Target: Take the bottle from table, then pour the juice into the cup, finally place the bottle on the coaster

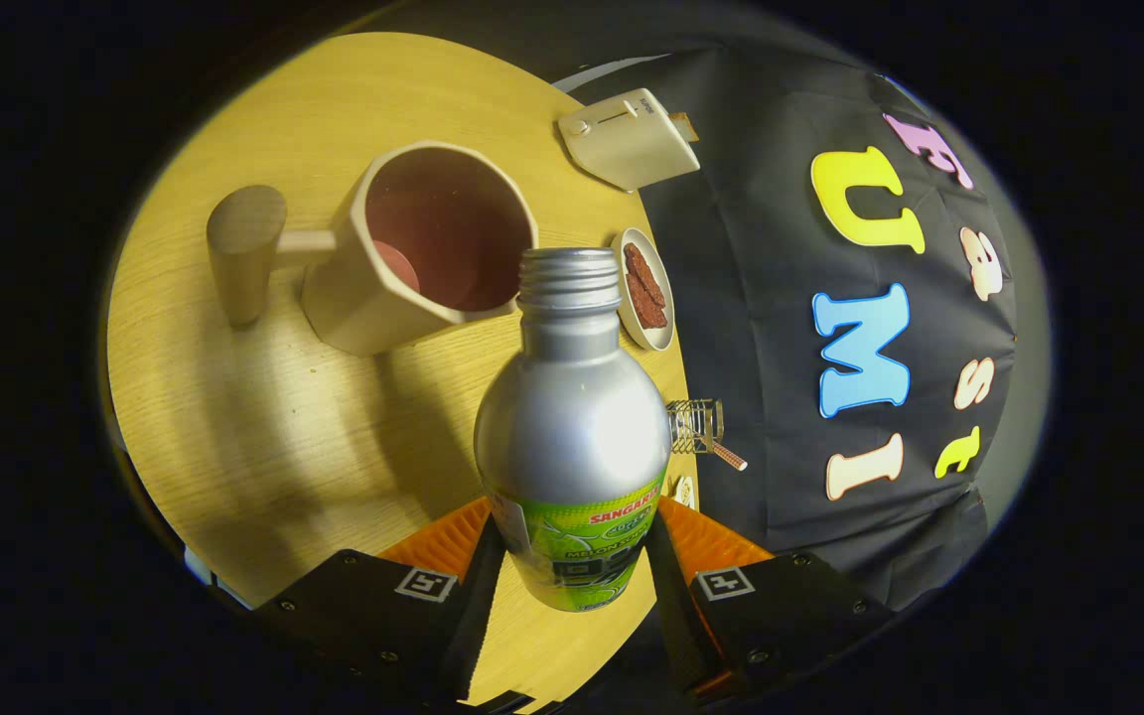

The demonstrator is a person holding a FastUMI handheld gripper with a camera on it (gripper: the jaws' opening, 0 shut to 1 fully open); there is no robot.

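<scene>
The tongs (572, 556) are closed partway, both fingers pressing the labelled lower body of the silver aluminium bottle (572, 427) from either side. The bottle is held above the wooden counter (264, 447), uncapped, its threaded mouth tipped toward the rim of the beige faceted cup (423, 248) just beyond it. The cup has a wooden handle and a reddish inside. Further off lie a small dish of dark red pieces (643, 290), a cream toaster (629, 137) and a wire rack (697, 427).

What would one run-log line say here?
gripper: shut on bottle | bottle: uncapped, lifted, beside cup | pour: not yet visible
</scene>
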